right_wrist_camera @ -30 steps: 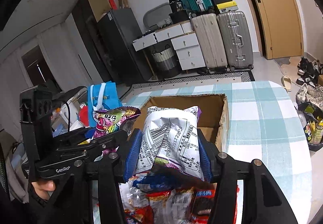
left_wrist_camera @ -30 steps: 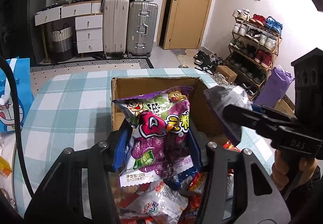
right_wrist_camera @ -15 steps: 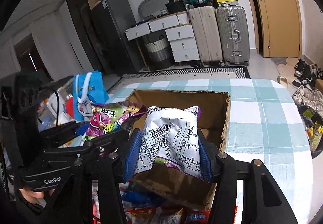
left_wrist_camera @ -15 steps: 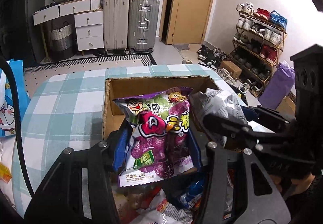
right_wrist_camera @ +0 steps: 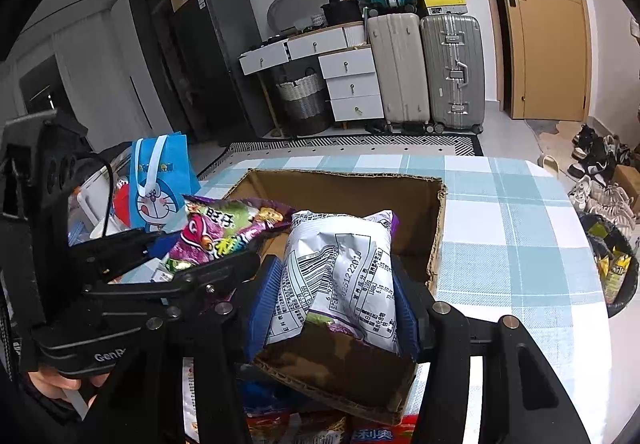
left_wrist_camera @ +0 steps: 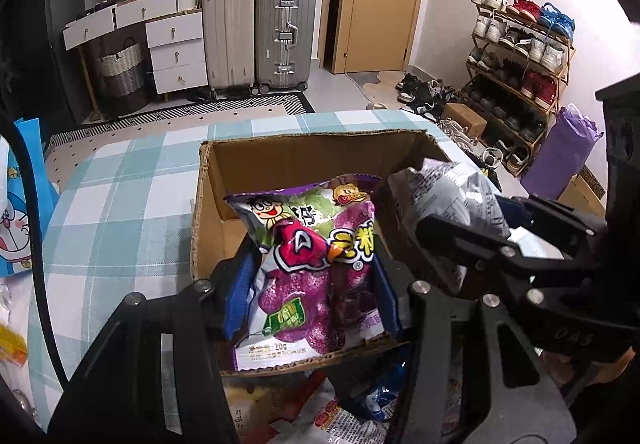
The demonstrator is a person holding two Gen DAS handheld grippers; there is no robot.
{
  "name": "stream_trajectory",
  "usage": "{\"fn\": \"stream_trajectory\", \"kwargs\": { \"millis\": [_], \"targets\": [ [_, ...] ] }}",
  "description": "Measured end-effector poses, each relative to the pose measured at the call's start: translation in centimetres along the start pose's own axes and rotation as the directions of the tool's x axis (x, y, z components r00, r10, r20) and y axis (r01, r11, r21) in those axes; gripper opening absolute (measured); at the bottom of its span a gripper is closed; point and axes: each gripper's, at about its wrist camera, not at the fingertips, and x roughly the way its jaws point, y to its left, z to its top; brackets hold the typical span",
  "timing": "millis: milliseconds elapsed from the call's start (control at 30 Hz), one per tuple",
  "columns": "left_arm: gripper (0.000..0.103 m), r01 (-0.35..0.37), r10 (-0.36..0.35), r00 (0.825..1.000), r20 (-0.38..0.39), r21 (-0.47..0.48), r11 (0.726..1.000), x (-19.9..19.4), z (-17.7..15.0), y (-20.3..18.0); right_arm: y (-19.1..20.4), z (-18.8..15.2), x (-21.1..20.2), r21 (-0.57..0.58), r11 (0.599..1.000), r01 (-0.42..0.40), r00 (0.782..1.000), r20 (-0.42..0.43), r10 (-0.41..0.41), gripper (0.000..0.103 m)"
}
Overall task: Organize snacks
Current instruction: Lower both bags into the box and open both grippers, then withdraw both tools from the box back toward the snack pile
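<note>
Over the checked tablecloth (left_wrist_camera: 120, 212), both grippers' fingers (left_wrist_camera: 236, 296) clamp snack packets (left_wrist_camera: 316, 268) above the cardboard box (left_wrist_camera: 312, 160).

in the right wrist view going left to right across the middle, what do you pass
left tongs → blue cartoon bag → purple snack packet → silver snack packet held in the right tongs → cardboard box right wall → checked tablecloth → dark bin

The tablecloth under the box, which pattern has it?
Light blue and white checks on the tablecloth, clearest in the right wrist view.
</note>
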Motion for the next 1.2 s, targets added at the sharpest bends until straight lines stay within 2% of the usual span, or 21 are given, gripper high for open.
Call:
{"fn": "stream_trajectory", "kwargs": {
  "millis": [100,200,267,333,367,433,467,567,667,833,1200],
  "targets": [
    [0.050,0.012,-0.012,1.000,0.006,0.004,1.000,-0.3,0.0,-0.2,0.0,0.0,-0.6,-0.008,1.000,0.000,1.000,0.017,0.001,0.054],
    [0.057,0.013,-0.013,1.000,0.016,0.010,1.000,-0.9,-0.5,-0.2,0.0,-0.1,-1.3,-0.012,1.000,-0.011,0.999,0.032,0.011,0.059],
    [0.063,0.023,-0.023,0.999,0.023,0.008,1.000,-1.6,-0.6,-0.3,0.2,-0.2,-1.8,-0.018,1.000,-0.004,0.999,0.041,0.004,0.059],
    [0.077,0.008,-0.008,1.000,0.030,0.007,1.000,-2.3,-0.7,-0.2,0.3,-0.2,-2.5,-0.019,1.000,-0.004,0.999,0.053,0.005,0.063],
    [0.081,0.009,-0.009,0.999,0.035,0.002,1.000,-2.7,-0.8,-0.1,0.3,-0.2,-2.9,-0.016,1.000,-0.002,0.998,0.062,0.003,0.067],
    [0.084,0.031,-0.030,0.999,0.044,-0.002,1.000,-3.7,-1.1,0.0,0.2,-0.4,-4.0,-0.010,1.000,-0.005,0.996,0.086,0.006,0.083],
    [0.086,0.040,-0.040,0.998,0.047,-0.001,0.999,-4.3,-1.3,0.1,0.2,-0.5,-4.6,-0.004,1.000,-0.007,0.995,0.099,0.007,0.086],
    [0.103,0.026,-0.026,0.998,0.062,0.004,1.000,-6.1,-2.1,0.2,-0.2,-0.9,-6.6,0.016,1.000,0.025,0.990,0.137,-0.027,0.099],
    [0.102,0.044,-0.043,0.996,0.073,0.000,0.999,-8.1,-3.1,0.4,-0.3,-1.5,-8.4,0.014,0.998,0.064,0.987,0.148,-0.065,0.102],
    [0.102,0.048,-0.047,0.995,0.087,-0.012,0.999,-11.2,-5.2,0.8,-0.6,-3.0,-10.4,0.012,0.997,0.077,0.990,0.116,-0.078,0.102],
    [0.102,0.055,-0.046,0.995,0.084,-0.108,0.993,-16.2,-12.9,3.7,-0.6,-8.1,-13.8,0.009,0.995,0.104,0.993,0.060,-0.104,0.103]
  ]
}}
